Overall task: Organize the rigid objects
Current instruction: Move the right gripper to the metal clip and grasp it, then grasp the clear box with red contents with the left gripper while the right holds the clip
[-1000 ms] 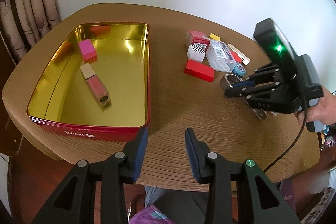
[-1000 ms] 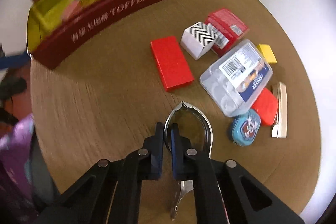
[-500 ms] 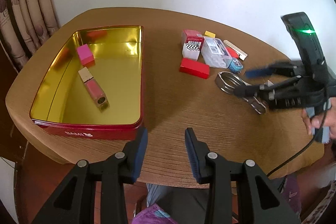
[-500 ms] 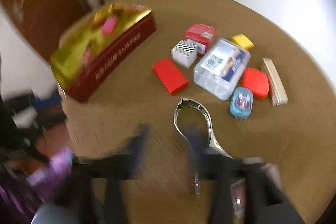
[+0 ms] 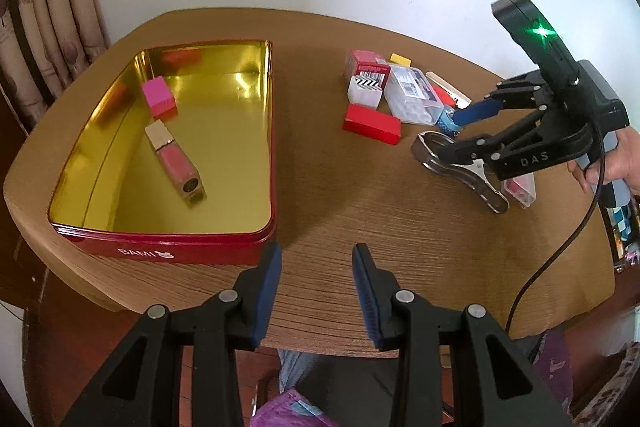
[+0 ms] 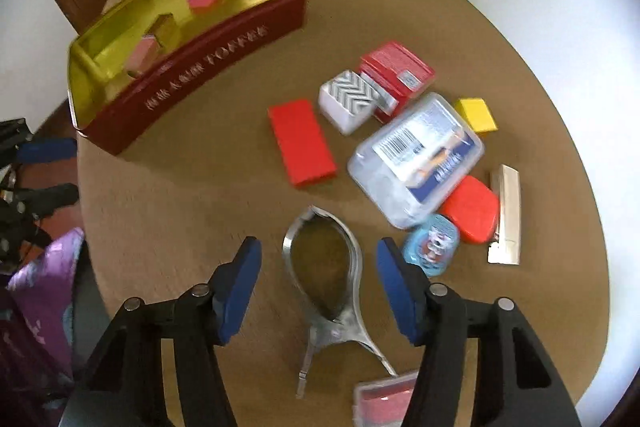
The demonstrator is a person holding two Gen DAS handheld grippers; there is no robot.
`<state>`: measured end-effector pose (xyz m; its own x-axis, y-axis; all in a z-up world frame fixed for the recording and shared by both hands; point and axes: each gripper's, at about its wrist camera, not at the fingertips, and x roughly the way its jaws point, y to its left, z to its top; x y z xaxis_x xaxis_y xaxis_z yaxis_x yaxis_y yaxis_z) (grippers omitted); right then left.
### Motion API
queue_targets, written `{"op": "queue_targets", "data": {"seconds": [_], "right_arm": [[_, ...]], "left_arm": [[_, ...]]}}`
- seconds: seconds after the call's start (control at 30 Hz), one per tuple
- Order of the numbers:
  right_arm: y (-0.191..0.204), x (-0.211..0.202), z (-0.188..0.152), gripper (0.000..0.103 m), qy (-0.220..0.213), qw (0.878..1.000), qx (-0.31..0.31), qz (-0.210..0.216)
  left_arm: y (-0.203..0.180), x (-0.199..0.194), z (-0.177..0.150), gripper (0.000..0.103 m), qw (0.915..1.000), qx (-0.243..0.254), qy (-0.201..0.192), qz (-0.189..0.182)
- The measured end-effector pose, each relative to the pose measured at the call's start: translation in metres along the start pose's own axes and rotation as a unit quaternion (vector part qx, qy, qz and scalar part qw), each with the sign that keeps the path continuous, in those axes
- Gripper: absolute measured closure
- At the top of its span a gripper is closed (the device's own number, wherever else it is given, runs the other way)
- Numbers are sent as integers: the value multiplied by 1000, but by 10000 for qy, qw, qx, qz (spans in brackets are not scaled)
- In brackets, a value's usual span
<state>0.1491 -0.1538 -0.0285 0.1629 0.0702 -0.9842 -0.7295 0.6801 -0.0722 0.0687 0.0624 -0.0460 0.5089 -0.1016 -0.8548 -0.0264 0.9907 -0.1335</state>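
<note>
The right tongs (image 6: 319,281) are spread wide and held low over the tabletop (image 6: 192,195), with the metal clamp tool (image 6: 326,279) lying between the two blue pads but touched by neither. The straddling pose suits a grasp across the tool's oval loop, which seems to be the step in hand, though nothing is gripped yet.

The left tongs (image 5: 317,289) are also released and empty, kept near the tabletop's near edge just beside the red toffee tin (image 5: 264,147), probably so that the way to the tin is left free.

Inside the tin, a pink block (image 5: 159,96) and a lip-gloss tube (image 5: 174,163) are already laid on the gold floor, so the sorting is judged to be at an early stage.

Still outside, a cluster is left beyond the tool: a flat red box (image 6: 301,141), a zigzag-patterned box (image 6: 351,99), a clear plastic case (image 6: 416,159), a yellow block (image 6: 477,115) and a small blue tin (image 6: 431,245).
</note>
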Motion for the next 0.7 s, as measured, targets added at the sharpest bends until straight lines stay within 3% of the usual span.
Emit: {"op": "queue_targets", "data": {"seconds": [0.03, 0.1, 0.2, 0.23, 0.3, 0.33, 0.37, 0.43, 0.57, 0.7], "right_arm": [[-1, 2, -1, 44, 44, 10000, 35, 49], [1, 5, -3, 21, 137, 9999, 19, 32], [-1, 13, -5, 17, 202, 9997, -38, -94], [2, 19, -4, 18, 251, 9996, 47, 74], [4, 34, -7, 47, 531, 9984, 162, 53], [3, 32, -7, 50, 394, 9989, 263, 61], [2, 29, -7, 63, 366, 9987, 344, 101], [7, 23, -11, 63, 239, 9991, 350, -19], [12, 11, -20, 63, -30, 9980, 612, 128], [1, -18, -38, 63, -614, 9894, 1237, 456]], "left_arm": [[1, 2, 0, 66, 10000, -18, 37, -24], [3, 5, -1, 66, 9999, -60, 117, -63], [3, 7, -2, 66, 9997, -102, 188, -104], [3, 8, -2, 66, 9997, -100, 198, -113], [2, 8, -3, 66, 9997, -73, 200, -102], [1, 8, -3, 66, 9998, -52, 196, -87], [0, 7, -3, 66, 9998, -21, 188, -69], [-2, 7, -4, 66, 9999, 38, 162, -25], [-2, 10, -4, 66, 9998, 54, 191, -9], [-2, 10, -3, 66, 9998, 44, 183, 10]]}}
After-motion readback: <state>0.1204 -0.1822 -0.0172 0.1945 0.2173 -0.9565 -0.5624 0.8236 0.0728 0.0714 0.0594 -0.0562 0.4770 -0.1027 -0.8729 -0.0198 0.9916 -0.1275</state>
